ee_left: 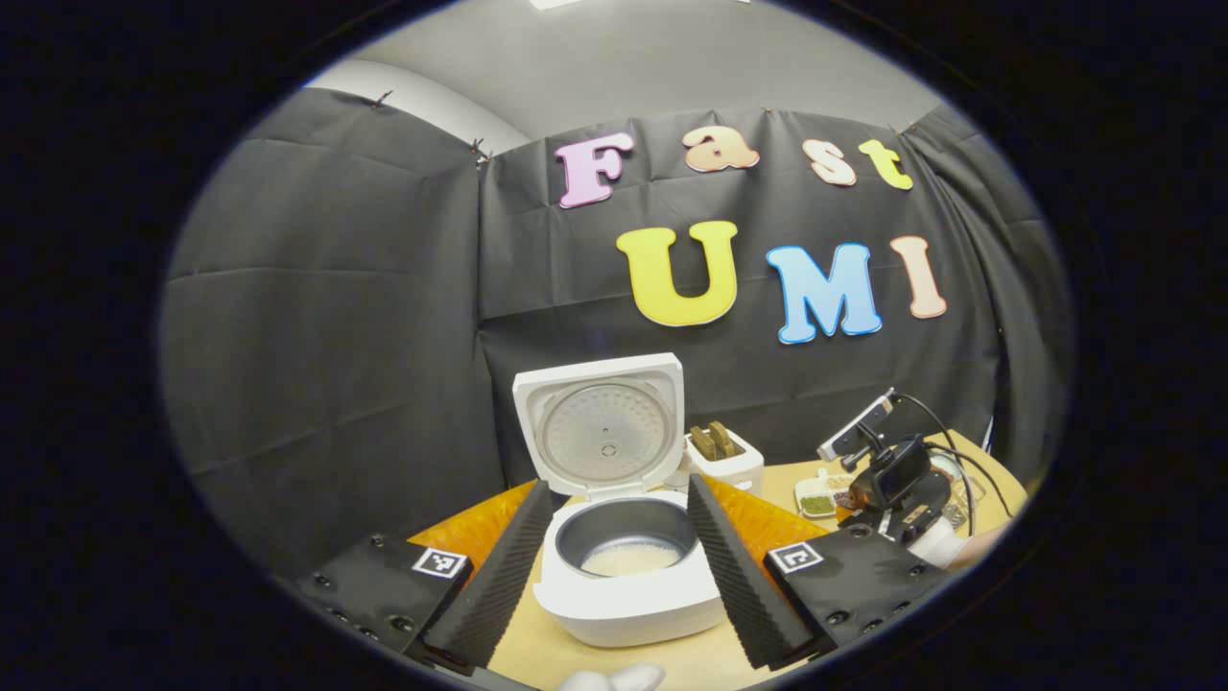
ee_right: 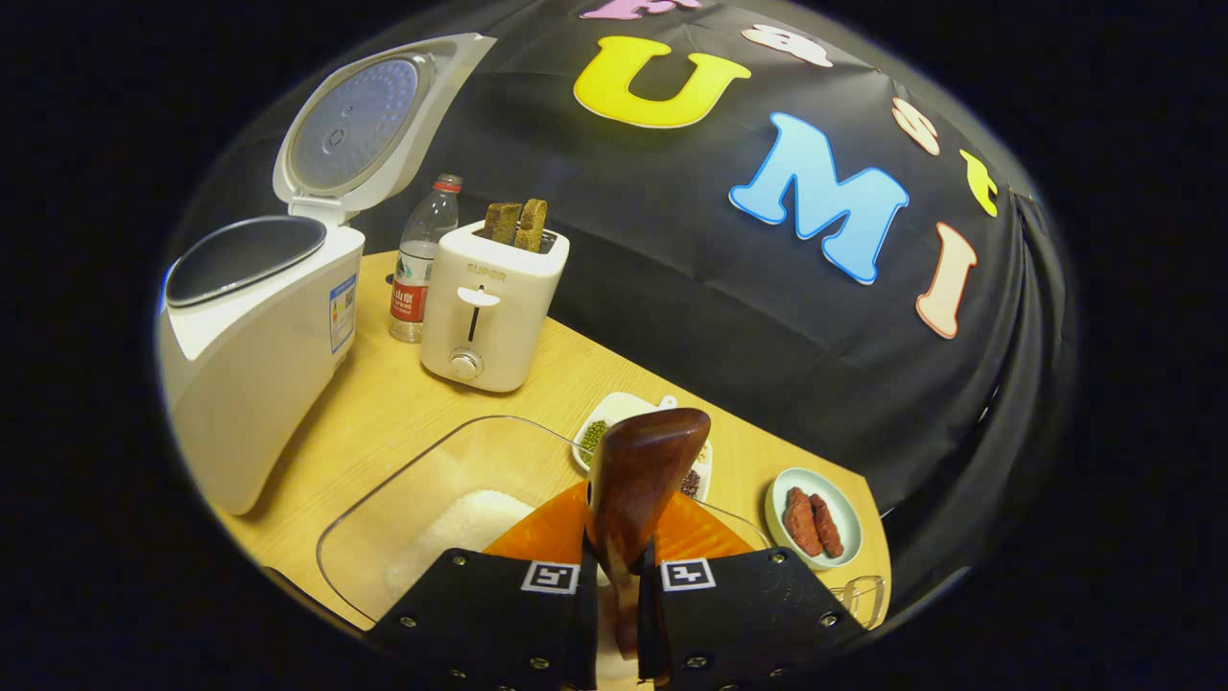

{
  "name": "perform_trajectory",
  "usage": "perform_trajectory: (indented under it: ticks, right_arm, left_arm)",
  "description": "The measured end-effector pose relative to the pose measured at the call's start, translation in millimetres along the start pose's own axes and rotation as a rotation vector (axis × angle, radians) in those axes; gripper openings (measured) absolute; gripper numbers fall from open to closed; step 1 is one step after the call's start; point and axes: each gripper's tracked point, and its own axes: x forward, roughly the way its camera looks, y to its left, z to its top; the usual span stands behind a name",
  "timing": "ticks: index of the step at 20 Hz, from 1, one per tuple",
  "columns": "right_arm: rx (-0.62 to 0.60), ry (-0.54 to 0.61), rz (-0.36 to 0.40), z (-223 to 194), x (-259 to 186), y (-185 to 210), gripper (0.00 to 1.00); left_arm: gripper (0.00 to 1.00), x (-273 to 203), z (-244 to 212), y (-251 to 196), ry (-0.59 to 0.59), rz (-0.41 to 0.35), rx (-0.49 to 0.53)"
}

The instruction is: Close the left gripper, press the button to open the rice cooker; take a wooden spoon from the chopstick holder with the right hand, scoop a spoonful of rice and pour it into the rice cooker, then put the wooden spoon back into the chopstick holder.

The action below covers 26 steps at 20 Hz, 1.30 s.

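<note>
Black cloth backs a wooden table [ee_right: 403, 403]. At the middle of the left gripper view, the rice cooker [ee_left: 624, 576] stands with its lid up and rice in its pot, framed between the left gripper [ee_left: 614, 576], whose 2 fingers are spread wide and hold nothing. Low in the right gripper view, the right gripper [ee_right: 619, 595] is clamped on a wooden spoon [ee_right: 638, 480] above a clear container [ee_right: 384, 499] of rice, with a toaster [ee_right: 489, 307] at upper left.
</note>
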Motion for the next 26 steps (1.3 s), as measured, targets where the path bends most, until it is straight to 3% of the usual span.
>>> perform_trajectory:
  ticks: [4, 7, 8, 15, 26]
  right_arm:
    - [0.215, 0.011, 0.063, 10, -4, 17, 0.17]
    - [0.466, 0.035, 0.129, 15, -7, 22, 0.17]
    - [0.539, 0.044, 0.142, 16, -6, 20, 0.17]
    - [0.959, 0.082, 0.214, -1, -8, 0, 0.17]
    - [1.359, 0.051, 0.302, -3, -17, -16, 0.17]
  left_arm:
    - [1.0, 1, -1, 6, 0.006, 0.006, 0.0]
    - [1.0, 3, -4, 11, 0.018, 0.013, -0.009]
    - [0.95, 3, -3, 13, 0.018, 0.016, -0.012]
    - [0.98, 2, 2, 15, 0.011, 0.024, -0.009]
    - [0.96, 4, 12, 15, 0.0, 0.023, -0.001]
